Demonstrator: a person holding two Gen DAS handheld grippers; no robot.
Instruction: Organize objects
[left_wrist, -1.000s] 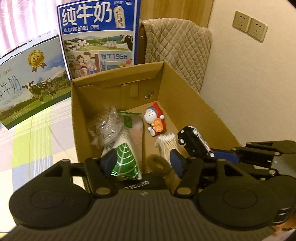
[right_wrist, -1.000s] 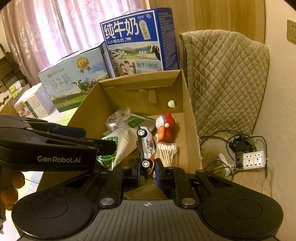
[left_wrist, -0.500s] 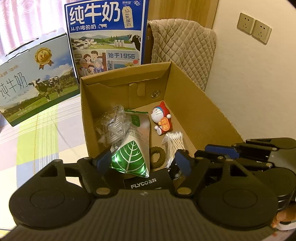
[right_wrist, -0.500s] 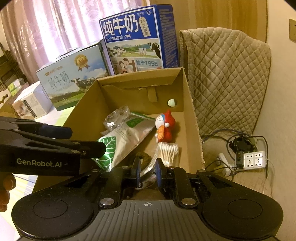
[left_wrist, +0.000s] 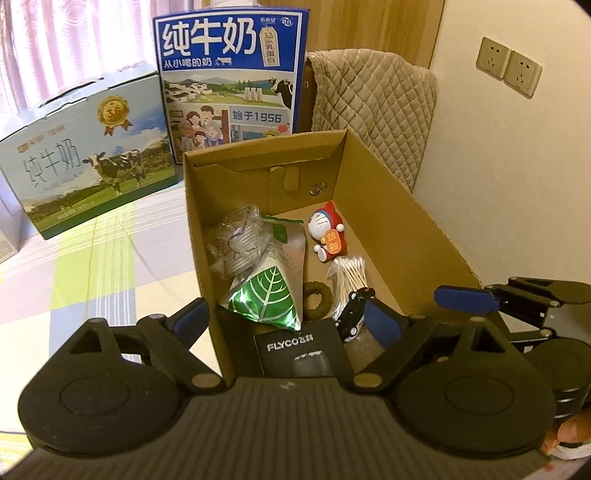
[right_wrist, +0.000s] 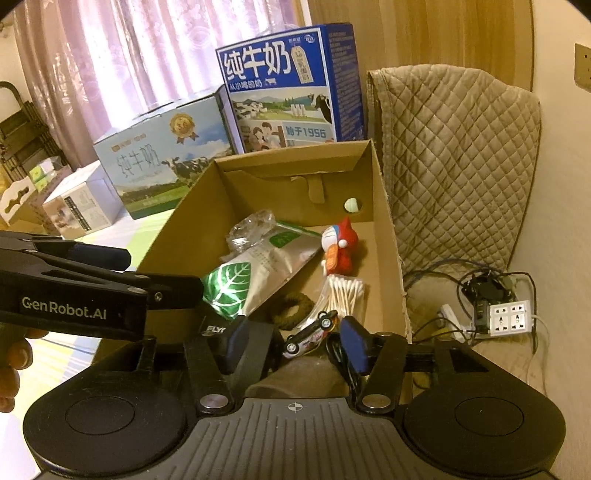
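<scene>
left gripper (left_wrist: 288, 321): jaws wide, empty
right gripper (right_wrist: 295, 341): jaws apart, empty
toy car (right_wrist: 310, 333): in cardboard box (right_wrist: 388, 236), probably resting free

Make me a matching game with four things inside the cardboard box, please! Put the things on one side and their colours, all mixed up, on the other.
Things:
1. toy car
2. hair tie
3. cartoon figurine
4. leaf on the snack pouch

Colours:
A. green
B. red, with a white face
C. white body, black wheels
D. dark brown

Right pairs: 1-C, 2-D, 3-B, 4-A.
</scene>
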